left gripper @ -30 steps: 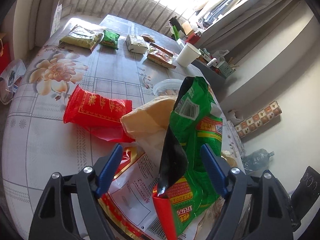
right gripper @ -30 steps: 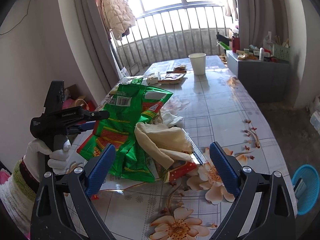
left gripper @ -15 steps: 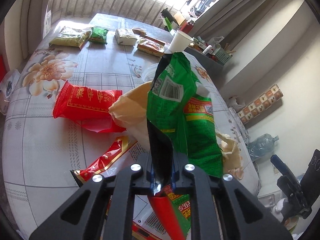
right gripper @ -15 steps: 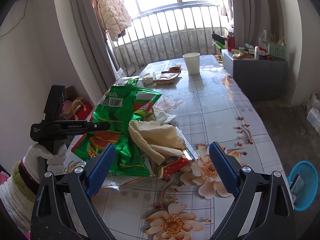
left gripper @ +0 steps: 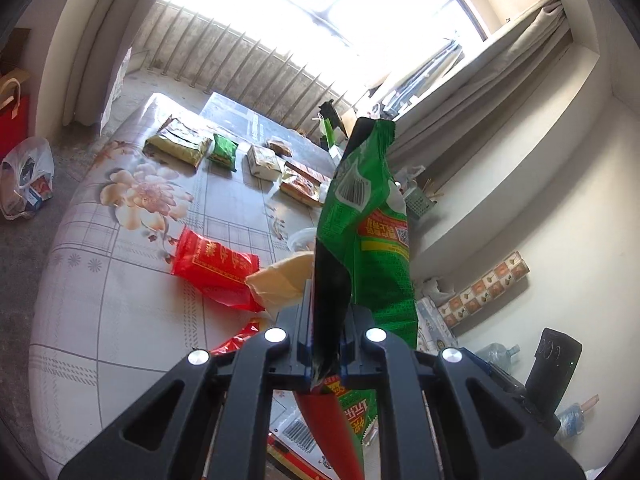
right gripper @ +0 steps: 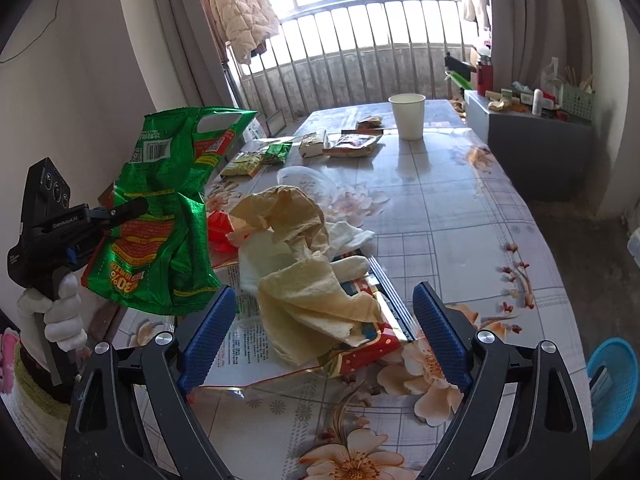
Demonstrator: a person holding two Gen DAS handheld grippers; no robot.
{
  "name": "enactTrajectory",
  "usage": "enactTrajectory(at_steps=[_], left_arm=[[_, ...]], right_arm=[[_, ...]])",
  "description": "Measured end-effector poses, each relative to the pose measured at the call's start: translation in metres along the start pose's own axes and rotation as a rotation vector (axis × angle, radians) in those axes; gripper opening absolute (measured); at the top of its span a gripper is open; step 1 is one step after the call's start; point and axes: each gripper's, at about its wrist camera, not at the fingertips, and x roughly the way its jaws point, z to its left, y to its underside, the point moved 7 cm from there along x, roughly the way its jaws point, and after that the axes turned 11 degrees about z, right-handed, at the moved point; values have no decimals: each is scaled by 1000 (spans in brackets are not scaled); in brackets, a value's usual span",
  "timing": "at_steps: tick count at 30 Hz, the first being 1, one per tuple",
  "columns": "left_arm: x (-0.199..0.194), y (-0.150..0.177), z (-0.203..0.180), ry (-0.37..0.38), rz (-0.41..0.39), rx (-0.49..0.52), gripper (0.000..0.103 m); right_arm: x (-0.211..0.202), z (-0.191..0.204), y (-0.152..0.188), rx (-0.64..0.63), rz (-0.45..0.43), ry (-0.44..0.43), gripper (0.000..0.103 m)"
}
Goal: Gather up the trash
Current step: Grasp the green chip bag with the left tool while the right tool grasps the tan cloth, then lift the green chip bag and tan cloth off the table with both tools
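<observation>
My left gripper (left gripper: 326,312) is shut on the dark inner edge of a green snack bag (left gripper: 364,216), which hangs in the air above the table. The right wrist view shows the same green bag (right gripper: 168,208) lifted at the left, with the left gripper (right gripper: 132,206) in a white-gloved hand. My right gripper (right gripper: 324,332) hovers low over a crumpled yellow paper wad (right gripper: 316,304). Its jaws are closing, the wad lies between them, and the blue pads (right gripper: 208,332) do not touch it. The wad rests on a flat white wrapper with red and gold trim (right gripper: 248,344).
A red wrapper (left gripper: 212,264) lies on the flowered table (right gripper: 460,248) beside the tan paper (left gripper: 280,280). Several snack packets (left gripper: 178,146) and a paper cup (right gripper: 407,116) stand at the far end. A blue basket (right gripper: 612,388) sits on the floor at the right.
The left gripper closed on the green bag's edge and raised it off the table. The right gripper edged toward the yellow paper and its jaws narrowed a little.
</observation>
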Motion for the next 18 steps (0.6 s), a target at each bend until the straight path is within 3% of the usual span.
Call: enactTrajectory(at_steps=[7, 10, 13, 17, 18], left_arm=[[-13, -2, 29, -10, -26, -56, 8], [-17, 2, 37, -11, -28, -72, 8], [-20, 6, 45, -12, -30, -89, 8], [-21, 9, 50, -18, -31, -100, 8], [-22, 10, 50, -20, -32, -101, 8]], right_arm=[[50, 18, -19, -157, 88, 27, 73], [75, 20, -18, -212, 160, 42, 63], [95, 20, -13, -246, 226, 73, 46], [96, 22, -8, -253, 248, 80, 6], [93, 22, -9, -245, 241, 78, 3]])
